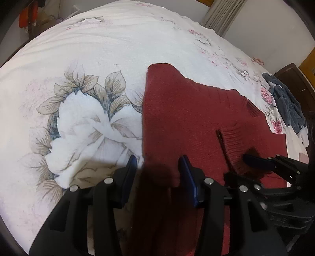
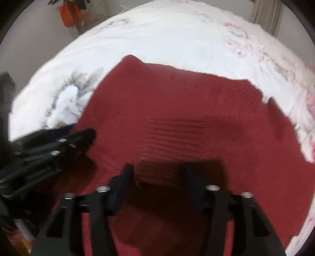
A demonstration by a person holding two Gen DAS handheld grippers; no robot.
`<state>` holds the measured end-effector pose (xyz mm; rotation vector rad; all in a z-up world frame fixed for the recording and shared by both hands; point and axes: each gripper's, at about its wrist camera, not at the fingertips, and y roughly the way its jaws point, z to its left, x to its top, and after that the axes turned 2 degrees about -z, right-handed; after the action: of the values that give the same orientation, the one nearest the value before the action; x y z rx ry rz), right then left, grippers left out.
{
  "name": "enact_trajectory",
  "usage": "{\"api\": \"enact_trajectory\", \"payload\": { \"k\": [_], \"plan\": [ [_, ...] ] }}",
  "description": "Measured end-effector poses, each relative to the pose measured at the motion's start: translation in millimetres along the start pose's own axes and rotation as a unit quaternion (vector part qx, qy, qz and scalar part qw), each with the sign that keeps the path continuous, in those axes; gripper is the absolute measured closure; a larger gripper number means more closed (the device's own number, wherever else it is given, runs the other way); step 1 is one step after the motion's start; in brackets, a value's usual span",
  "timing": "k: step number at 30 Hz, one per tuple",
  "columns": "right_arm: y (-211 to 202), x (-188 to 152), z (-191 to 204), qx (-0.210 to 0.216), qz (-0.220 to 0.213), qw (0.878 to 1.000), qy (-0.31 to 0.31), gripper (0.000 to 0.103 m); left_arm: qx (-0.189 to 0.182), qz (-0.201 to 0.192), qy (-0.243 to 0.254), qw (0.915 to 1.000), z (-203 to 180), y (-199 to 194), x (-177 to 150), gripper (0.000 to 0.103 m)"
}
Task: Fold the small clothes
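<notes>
A dark red knitted sweater (image 1: 187, 118) lies spread on the bed, with a ribbed cuff (image 1: 236, 141) folded over its body. My left gripper (image 1: 159, 173) is open low over the sweater's left edge, which runs between its blue pads. My right gripper (image 2: 158, 177) is also open, its fingers wide apart just above the sweater (image 2: 177, 108), with ribbed knit under the gap. The right wrist view is blurred. In the left wrist view the right gripper (image 1: 242, 167) sits at the ribbed cuff. The left gripper (image 2: 82, 134) shows at the left of the right wrist view.
The bed cover (image 1: 98, 59) is white with large flower prints. A dark blue garment (image 1: 287, 106) lies bunched at the bed's right edge beside dark wooden furniture (image 1: 295, 78). A curtain (image 1: 222, 15) hangs at the back, and an orange object (image 2: 69, 13) stands beyond the bed.
</notes>
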<state>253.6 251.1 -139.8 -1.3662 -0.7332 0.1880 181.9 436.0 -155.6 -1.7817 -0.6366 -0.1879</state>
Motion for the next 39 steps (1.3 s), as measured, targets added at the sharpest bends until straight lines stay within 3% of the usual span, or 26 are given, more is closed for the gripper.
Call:
{"api": "enact_trajectory", "payload": {
  "k": [2, 5, 10, 13, 19, 24, 27, 30, 33, 36, 38, 39],
  "plan": [
    [-4, -1, -6, 0.005, -0.006, 1.000, 0.004, 0.076, -0.002, 0.001, -0.001, 1.0000, 1, 0, 0, 0.056],
    [-18, -5, -32, 0.035, -0.022, 0.998, 0.045, 0.085, -0.007, 0.002, -0.007, 1.0000, 4, 2, -1, 0.056],
    [-51, -18, -85, 0.092, -0.065, 0.985, 0.128, 0.086, 0.000, -0.001, -0.001, 1.0000, 1, 3, -1, 0.056],
    [-71, -35, -126, 0.115, -0.087, 0.971, 0.192, 0.086, 0.002, -0.002, -0.001, 1.0000, 0, 4, -2, 0.056],
    [-89, -67, -200, 0.093, -0.111, 0.951, 0.274, 0.086, 0.011, -0.004, 0.006, 0.9999, -5, 6, -2, 0.056],
    [-77, -93, -242, 0.064, -0.089, 0.944, 0.311, 0.086, 0.015, -0.006, 0.009, 0.9998, -6, 9, -1, 0.055],
    [-58, -110, -259, 0.074, -0.067, 0.936, 0.338, 0.085, 0.015, -0.005, 0.011, 0.9998, -7, 10, -1, 0.055],
    [-39, -123, -267, 0.099, -0.050, 0.926, 0.361, 0.083, 0.014, -0.005, 0.015, 0.9998, -6, 11, 0, 0.054],
    [-42, -125, -265, 0.108, -0.053, 0.925, 0.362, 0.078, 0.012, -0.003, 0.013, 0.9998, -5, 11, 1, 0.054],
    [-51, -119, -264, 0.118, -0.056, 0.926, 0.354, 0.062, 0.010, -0.016, 0.004, 0.9998, -8, 0, 4, 0.057],
    [-53, -115, -265, 0.112, -0.056, 0.927, 0.353, 0.044, 0.004, -0.042, 0.011, 0.9990, -17, -12, 8, 0.057],
    [-53, -112, -267, 0.112, -0.058, 0.926, 0.355, 0.043, 0.004, -0.048, 0.017, 0.9987, -23, -15, 9, 0.057]
  ]
}}
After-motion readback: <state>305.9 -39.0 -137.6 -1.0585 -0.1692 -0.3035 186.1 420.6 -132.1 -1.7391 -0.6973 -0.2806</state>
